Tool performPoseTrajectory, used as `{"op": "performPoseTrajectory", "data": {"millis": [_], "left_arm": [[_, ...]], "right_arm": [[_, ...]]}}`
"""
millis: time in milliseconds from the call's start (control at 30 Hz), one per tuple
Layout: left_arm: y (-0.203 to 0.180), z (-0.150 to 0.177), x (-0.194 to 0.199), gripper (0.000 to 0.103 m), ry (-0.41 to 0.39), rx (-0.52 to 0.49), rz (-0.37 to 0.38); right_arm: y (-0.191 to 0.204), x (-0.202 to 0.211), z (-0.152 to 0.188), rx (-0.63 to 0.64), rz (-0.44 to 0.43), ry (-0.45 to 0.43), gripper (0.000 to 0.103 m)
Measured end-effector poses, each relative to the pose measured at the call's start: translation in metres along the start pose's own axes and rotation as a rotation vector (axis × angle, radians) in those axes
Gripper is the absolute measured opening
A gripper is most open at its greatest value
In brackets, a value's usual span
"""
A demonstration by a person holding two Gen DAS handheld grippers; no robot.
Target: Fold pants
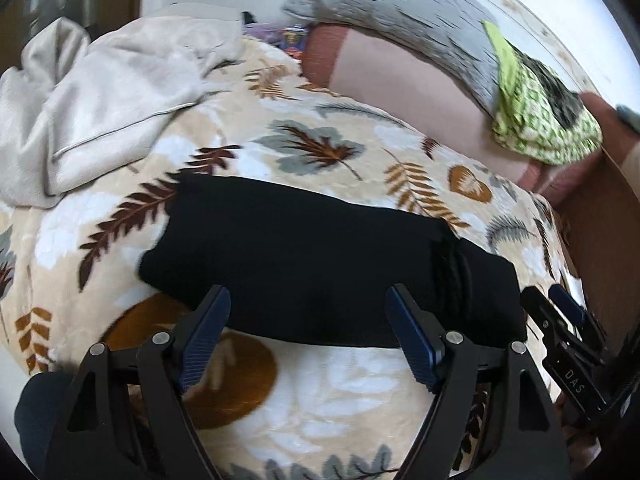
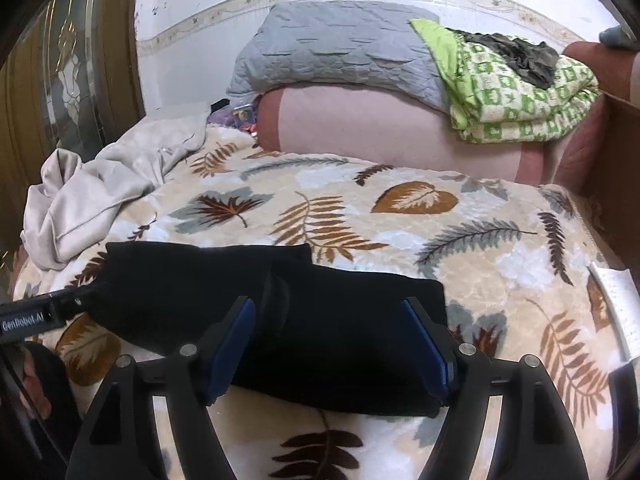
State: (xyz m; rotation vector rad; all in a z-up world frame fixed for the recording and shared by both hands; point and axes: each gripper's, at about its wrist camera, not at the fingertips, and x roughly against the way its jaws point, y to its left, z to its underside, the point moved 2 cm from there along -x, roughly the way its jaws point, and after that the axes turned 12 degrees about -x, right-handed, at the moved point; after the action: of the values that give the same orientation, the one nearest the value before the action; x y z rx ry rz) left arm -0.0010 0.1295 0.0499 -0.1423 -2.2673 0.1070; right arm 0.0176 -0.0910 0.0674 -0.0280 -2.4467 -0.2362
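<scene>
The black pants (image 1: 304,256) lie folded into a compact bundle on the leaf-patterned blanket (image 1: 320,400). They also show in the right wrist view (image 2: 320,320). My left gripper (image 1: 308,312) is open, its fingers spread over the bundle's near edge. My right gripper (image 2: 328,324) is open, its fingers straddling the right part of the bundle. The right gripper shows at the far right of the left wrist view (image 1: 556,312), beside the bundle's right end. The left gripper's body (image 2: 36,314) shows at the left edge of the right wrist view.
A crumpled beige garment (image 2: 108,196) lies at the back left of the bed. A pink bolster (image 2: 384,136) carries a grey quilt (image 2: 332,48) and a green patterned blanket (image 2: 512,92) at the back. A brown board (image 2: 620,180) stands at the right.
</scene>
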Motion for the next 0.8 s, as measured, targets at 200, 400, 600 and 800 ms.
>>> {"op": "performPoseTrajectory", "data": {"millis": [200,400,600,800], "left_arm": [[0.040,0.007,0.004,0.084,0.023,0.137,-0.025],[0.068,0.014,-0.014,0.084,0.105,0.248,-0.062],[0.086,0.019,-0.030,0.084,0.161,0.283,-0.113],[0.089,0.021,-0.049,0.088,0.180,0.299,-0.126]], "right_arm": [[0.026,-0.019,-0.014,0.049,-0.153,0.042,0.081],[0.086,-0.059,-0.035,0.123,-0.375,0.127,0.082],[0.158,-0.104,-0.040,0.288,-0.519,0.232,0.082],[0.208,-0.151,-0.028,0.384,-0.603,0.370,0.082]]}}
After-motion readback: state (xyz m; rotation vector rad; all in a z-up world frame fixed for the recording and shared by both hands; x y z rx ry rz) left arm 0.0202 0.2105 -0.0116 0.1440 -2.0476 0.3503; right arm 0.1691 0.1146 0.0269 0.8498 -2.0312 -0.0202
